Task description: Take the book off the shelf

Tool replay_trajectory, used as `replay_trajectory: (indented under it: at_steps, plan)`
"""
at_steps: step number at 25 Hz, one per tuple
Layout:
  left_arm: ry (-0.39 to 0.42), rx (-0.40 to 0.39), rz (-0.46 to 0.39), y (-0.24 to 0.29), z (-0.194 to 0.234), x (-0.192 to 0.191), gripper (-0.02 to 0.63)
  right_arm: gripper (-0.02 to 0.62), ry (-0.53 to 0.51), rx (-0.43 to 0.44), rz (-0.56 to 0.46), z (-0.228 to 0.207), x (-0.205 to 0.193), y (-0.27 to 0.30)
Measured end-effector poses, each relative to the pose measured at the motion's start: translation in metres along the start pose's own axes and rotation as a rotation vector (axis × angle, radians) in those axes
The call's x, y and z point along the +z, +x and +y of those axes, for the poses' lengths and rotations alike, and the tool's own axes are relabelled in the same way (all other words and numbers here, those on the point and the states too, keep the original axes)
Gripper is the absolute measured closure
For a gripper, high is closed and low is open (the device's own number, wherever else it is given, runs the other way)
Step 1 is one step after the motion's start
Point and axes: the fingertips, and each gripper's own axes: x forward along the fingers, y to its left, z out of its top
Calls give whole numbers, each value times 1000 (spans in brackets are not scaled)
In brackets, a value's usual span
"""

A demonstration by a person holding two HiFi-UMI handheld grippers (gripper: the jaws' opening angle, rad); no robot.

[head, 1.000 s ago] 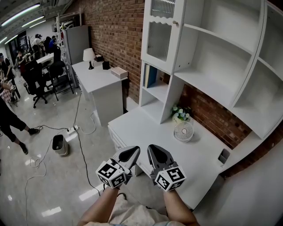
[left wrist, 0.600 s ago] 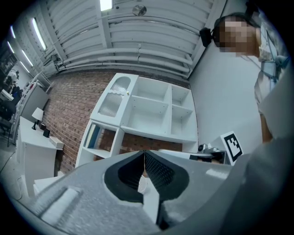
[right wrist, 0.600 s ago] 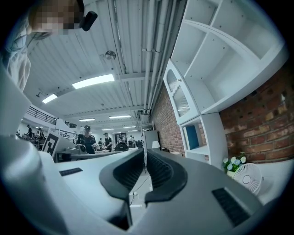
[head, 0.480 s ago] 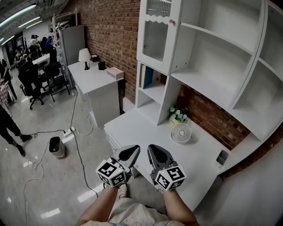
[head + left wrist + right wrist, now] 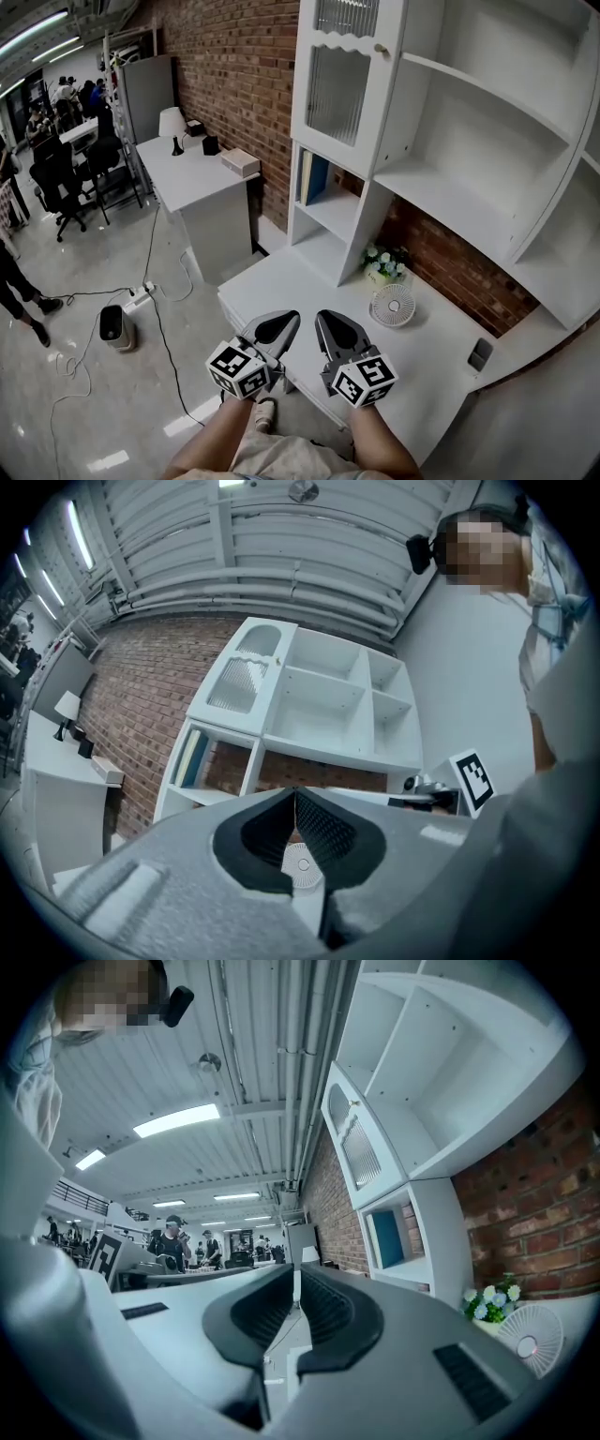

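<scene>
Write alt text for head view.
Both shut and empty, the left claw and right claw hover side by side near the front edge of a white desk. Beyond them a blue book stands in a low cubby of the white shelf unit. A fan and flowers sit on the desk.

Bare desk (image 5: 302,289) fronts the open cubby (image 5: 339,204); fan (image 5: 392,305) and flowers (image 5: 385,262) stand beside it.

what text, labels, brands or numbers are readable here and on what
No readable words or numbers in any view.
left gripper and right gripper: black-and-white square marker patterns only, no letters or digits.
books on the shelf: spines too small to read.
</scene>
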Motion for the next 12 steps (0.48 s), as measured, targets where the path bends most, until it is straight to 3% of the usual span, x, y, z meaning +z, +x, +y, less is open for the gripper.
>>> replay_trajectory:
  at_steps: [12]
  plan:
    - [-32,-56,22,55,93,5,597,577,15,-59,18,-46,-6,97]
